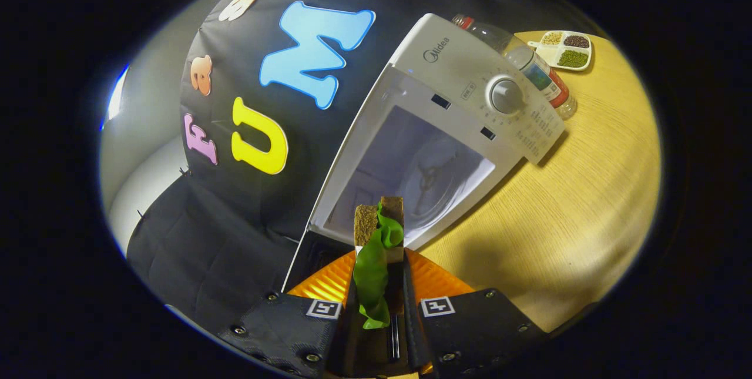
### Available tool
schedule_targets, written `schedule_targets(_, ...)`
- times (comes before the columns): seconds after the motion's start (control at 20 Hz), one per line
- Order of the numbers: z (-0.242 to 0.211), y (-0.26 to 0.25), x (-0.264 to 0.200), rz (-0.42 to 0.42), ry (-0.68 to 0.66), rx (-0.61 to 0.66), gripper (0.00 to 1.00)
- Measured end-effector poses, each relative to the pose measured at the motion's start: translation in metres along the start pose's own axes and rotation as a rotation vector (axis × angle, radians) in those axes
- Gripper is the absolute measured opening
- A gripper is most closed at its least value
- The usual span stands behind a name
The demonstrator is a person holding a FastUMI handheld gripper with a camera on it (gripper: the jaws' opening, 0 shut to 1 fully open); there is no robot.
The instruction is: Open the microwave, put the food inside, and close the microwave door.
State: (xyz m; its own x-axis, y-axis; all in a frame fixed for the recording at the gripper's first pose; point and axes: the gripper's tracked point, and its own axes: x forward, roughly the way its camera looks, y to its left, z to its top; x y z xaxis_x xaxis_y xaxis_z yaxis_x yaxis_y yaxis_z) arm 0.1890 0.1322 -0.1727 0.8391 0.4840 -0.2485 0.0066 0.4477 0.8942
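Gripper (379, 308) clamped on a brown-bread sandwich with green lettuce (378, 238), held before the open white microwave (446, 103).

At the lower middle of the frame both fingers (411, 302) press on the sandwich from either side; its bread slices stand upright between them and the lettuce leaf hangs down toward the camera. An orange ribbed plate (437, 282) lies just beneath the sandwich, partly hidden by the fingers. Directly beyond, in the centre of the frame, the microwave's cavity (411, 173) stands open with its round glass turntable (437, 182) visible inside, and the control panel with a round grey dial (506, 96) runs along its right side. The microwave sits on a yellow wood-grain worktop (576, 191). In the upper right, a clear plastic bottle with a red cap (529, 64) lies just behind the microwave, and a white divided dish of grains and beans (567, 50) rests near it.
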Motion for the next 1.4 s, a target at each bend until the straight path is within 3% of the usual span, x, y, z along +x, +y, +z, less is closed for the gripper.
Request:
schedule_targets(0.35,0.019,-0.010,0.069,0.037,-0.158,0.090,0.34)
schedule_targets(0.85,0.036,-0.044,0.143,-0.040,-0.283,0.185,0.34)
schedule_targets(1.25,0.035,-0.070,0.157,-0.114,-0.280,0.205,0.35)
schedule_targets(1.35,0.028,-0.072,0.155,-0.140,-0.252,0.196,0.42)
schedule_targets(1.4,0.026,-0.069,0.154,-0.128,-0.239,0.189,0.50)
